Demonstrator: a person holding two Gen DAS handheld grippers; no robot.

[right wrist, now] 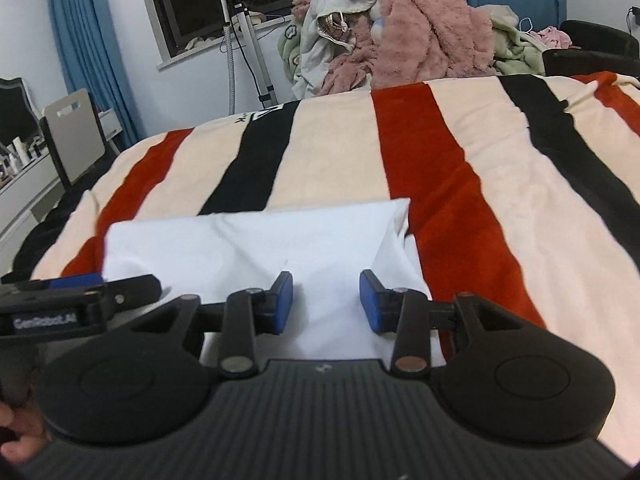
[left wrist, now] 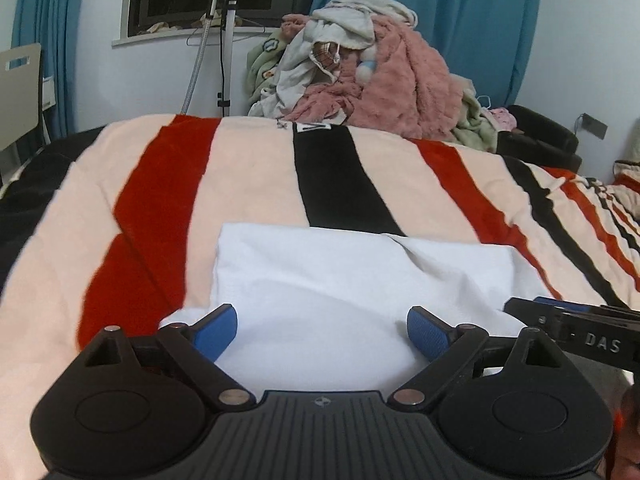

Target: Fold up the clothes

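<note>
White cloth (left wrist: 320,280) lies folded on the striped bed (left wrist: 248,184). Left claw (left wrist: 322,330) and right claw (right wrist: 326,300) hang released above it. A careless drag could undo the fold.

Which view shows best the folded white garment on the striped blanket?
The left wrist view: the white garment fills more of the frame, far edge and both far corners visible. The right wrist view shows it smaller, its near part hidden by the gripper.

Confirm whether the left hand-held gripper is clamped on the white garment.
No: the left hand-held gripper has its blue pads spread wide apart above the white garment, pinching nothing.
</note>
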